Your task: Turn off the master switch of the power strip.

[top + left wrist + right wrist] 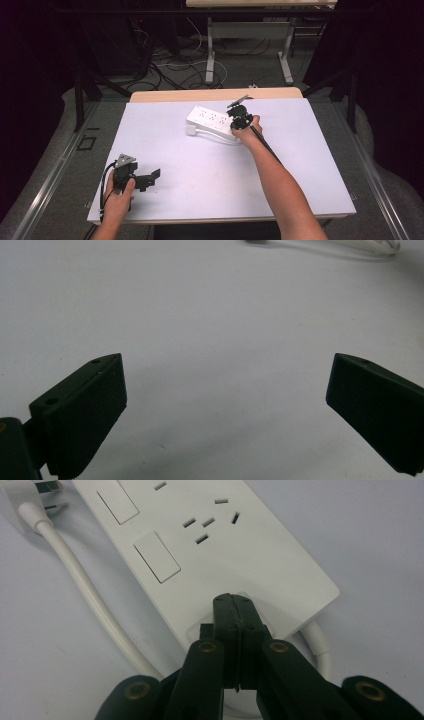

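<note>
— Where does the white plastic power strip [215, 545] lie?
— On the white table [200, 170], at its far middle; the right gripper [234, 605], pressed together, touches its near switch.
— And the left gripper [225, 405]?
— Spread wide, holding nothing.

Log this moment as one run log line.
right gripper: shut, tips on power strip switch end | left gripper: open, idle over table
</note>
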`<state>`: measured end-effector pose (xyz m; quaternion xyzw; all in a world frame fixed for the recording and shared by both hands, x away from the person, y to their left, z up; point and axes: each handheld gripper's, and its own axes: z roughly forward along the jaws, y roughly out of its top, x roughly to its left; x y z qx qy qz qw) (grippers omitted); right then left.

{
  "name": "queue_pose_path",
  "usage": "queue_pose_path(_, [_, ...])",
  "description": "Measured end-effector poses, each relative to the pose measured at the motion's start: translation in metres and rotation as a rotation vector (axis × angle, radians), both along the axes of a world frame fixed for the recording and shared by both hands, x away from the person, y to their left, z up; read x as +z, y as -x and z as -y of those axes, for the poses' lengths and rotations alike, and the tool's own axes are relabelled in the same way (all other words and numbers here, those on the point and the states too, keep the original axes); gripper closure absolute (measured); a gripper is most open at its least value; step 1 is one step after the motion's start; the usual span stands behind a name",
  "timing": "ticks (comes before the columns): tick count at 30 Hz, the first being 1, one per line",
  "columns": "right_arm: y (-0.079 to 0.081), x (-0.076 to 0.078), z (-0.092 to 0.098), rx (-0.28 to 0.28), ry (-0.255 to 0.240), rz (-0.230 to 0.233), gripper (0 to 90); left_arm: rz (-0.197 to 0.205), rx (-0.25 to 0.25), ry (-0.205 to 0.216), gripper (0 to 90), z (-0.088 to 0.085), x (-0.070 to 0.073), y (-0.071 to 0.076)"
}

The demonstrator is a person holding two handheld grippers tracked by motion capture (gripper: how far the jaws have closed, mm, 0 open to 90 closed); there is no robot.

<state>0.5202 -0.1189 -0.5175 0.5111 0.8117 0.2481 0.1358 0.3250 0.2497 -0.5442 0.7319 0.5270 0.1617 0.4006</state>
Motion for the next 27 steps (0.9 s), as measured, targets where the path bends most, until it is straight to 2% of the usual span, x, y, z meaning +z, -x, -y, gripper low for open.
queue_pose_path(2, [0.000,0.004,0.001,-0.012,0.008,-0.015,86.6,0.007,0.006,0.005,2.8,0.000,-0.001,0.000])
queue_pose_path(4, [0.000,0.003,0.002,-0.004,-0.006,0.000,85.2,0.007,0.006,0.002,2.9,0.001,-0.001,0.000])
queue_pose_path(8, [0.002,0.005,0.002,-0.026,0.005,-0.027,81.2,-0.010,-0.008,-0.003,2.9,0.000,0.001,-0.001])
queue_pose_path(9, [0.002,0.005,0.002,-0.016,0.001,-0.014,79.7,0.008,0.001,0.000,3.0,0.002,-0.001,-0.001])
queue_pose_path(12, [0.002,0.007,0.002,-0.013,0.009,-0.013,77.0,0.006,-0.001,-0.003,2.9,0.002,-0.001,-0.001])
queue_pose_path(13, [0.002,0.007,0.003,-0.015,-0.008,-0.006,74.8,0.006,0.006,0.008,2.9,0.002,-0.001,-0.001])
queue_pose_path(17, [0.002,0.009,0.005,-0.028,-0.010,-0.006,70.8,-0.003,0.004,0.004,3.0,0.001,-0.001,-0.001])
queue_pose_path(22, [0.003,0.011,0.008,-0.021,-0.040,0.002,65.4,0.001,0.006,0.002,3.0,0.001,-0.001,-0.001])
queue_pose_path(26, [0.003,0.015,0.011,-0.023,-0.038,-0.012,59.6,0.003,0.007,0.002,3.0,0.002,-0.001,0.000])
queue_pose_path(27, [0.003,0.015,0.011,-0.039,-0.042,-0.020,57.5,0.003,0.005,0.000,3.0,0.001,-0.001,0.000])
